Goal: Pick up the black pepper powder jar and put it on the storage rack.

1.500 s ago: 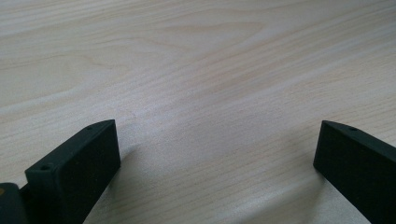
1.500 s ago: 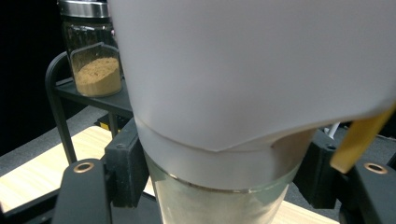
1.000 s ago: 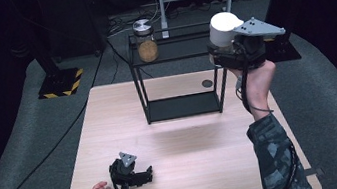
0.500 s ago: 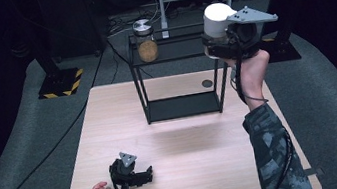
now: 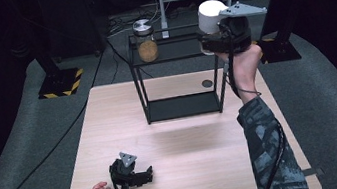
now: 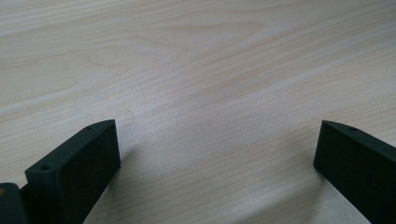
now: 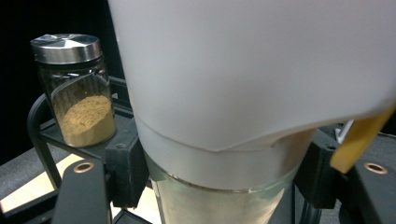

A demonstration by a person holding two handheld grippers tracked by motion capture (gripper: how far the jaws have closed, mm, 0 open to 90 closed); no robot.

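Right tongs point(image 5: 211, 37) gripping white-lidded jar point(image 5: 210, 15), spice jar point(image 5: 146, 41) on rack point(image 5: 141, 86) nearby

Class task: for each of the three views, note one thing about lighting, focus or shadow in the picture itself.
High view: the wooden table is brightly lit, the surroundings nearly black. Left gripper view: the open left gripper throws soft shadows on the wood. Right gripper view: the white-lidded jar looms close and blurred, while the spice jar behind is sharper.

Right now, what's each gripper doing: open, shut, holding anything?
Left gripper: open, holding nothing, resting low on the table.
Right gripper: shut on the white-lidded jar, raised at the rack's top shelf.
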